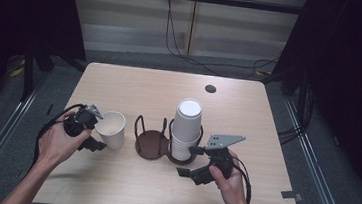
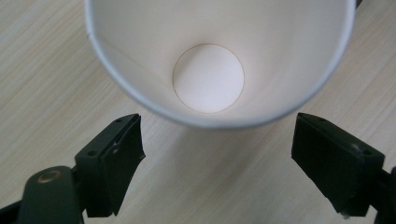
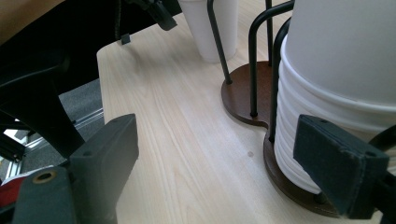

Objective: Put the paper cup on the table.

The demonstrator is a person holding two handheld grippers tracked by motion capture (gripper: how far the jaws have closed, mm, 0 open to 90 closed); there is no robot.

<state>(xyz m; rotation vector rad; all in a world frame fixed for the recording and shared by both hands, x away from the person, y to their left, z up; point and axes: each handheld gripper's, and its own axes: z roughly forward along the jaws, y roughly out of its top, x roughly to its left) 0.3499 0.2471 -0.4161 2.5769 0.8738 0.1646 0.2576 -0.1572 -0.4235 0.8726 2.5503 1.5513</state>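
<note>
A single white paper cup [image 1: 111, 129] stands upright on the wooden table, left of a brown two-slot wire cup holder [image 1: 151, 143]. My left gripper [image 1: 95, 131] is open at the cup's left side. In the left gripper view I look down into the cup [image 2: 208, 77], and the left gripper [image 2: 217, 158] has a jaw on each side just short of the rim, neither touching it. A stack of upside-down white cups [image 1: 186, 127] fills the holder's right slot. My right gripper [image 1: 188, 161] is open in front of that stack [image 3: 336, 70], its right jaw close to the stack's lower rims.
The holder's left slot [image 3: 243, 100] holds nothing. A dark round grommet [image 1: 210, 89] sits in the table top near the far edge. The table's front edge runs just behind both hands. Black cables trail from each gripper.
</note>
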